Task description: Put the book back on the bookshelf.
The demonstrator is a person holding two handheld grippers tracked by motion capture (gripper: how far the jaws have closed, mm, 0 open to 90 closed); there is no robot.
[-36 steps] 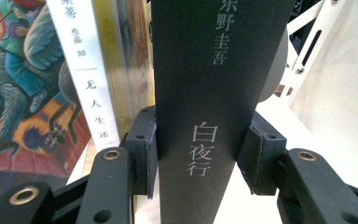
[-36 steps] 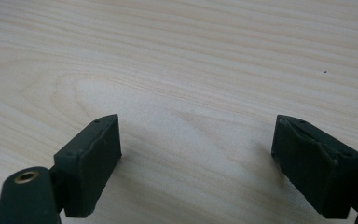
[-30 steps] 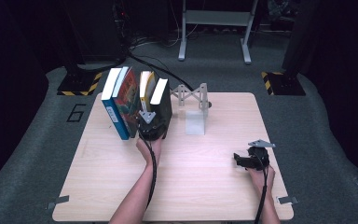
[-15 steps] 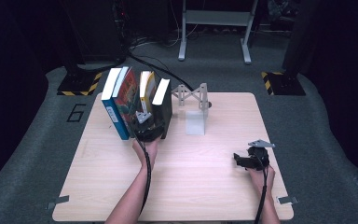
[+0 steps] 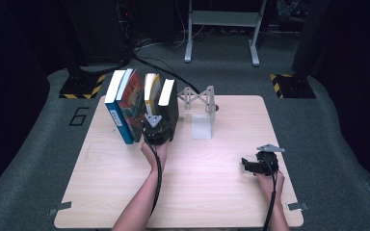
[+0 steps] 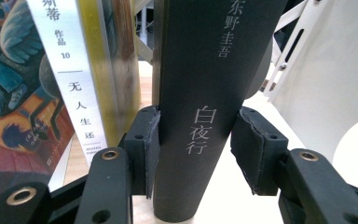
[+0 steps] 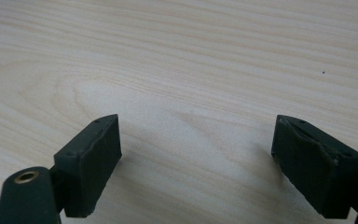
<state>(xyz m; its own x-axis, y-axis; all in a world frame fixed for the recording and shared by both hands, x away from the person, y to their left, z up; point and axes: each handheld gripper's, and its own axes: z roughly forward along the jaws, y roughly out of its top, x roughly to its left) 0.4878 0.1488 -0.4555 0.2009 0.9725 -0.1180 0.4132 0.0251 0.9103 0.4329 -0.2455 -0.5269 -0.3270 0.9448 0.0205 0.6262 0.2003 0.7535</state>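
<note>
1. Closing on the black book (image 6: 200, 107), our left gripper (image 6: 196, 154) has its jaws either side of the spine; they have just been narrowing. The left pad (image 6: 144, 149) meets the cover, while the right pad (image 6: 251, 149) stands a sliver off, so we judge the grip not yet firm.
2. We find the black book upright on the table (image 5: 207, 192), rightmost in the row, with the yellow book (image 6: 107, 70) just beside it and the white bookend (image 5: 202, 122) apart on its right.
3. We should finish the squeeze evenly, both pads flat on the covers, low on the spine as they sit now.
4. We should then draw the book straight toward us, not sideways, since a twist could tip the yellow book and the picture book (image 6: 14, 88) beyond it.
5. We should keep the book vertical while it slides; it is tall and thick, so it will probably lever against a low grip.
6. Our right gripper (image 7: 196, 154) rests on bare wood, jaws spread with nothing between them; it could steady the neighbours if they lean.
</note>
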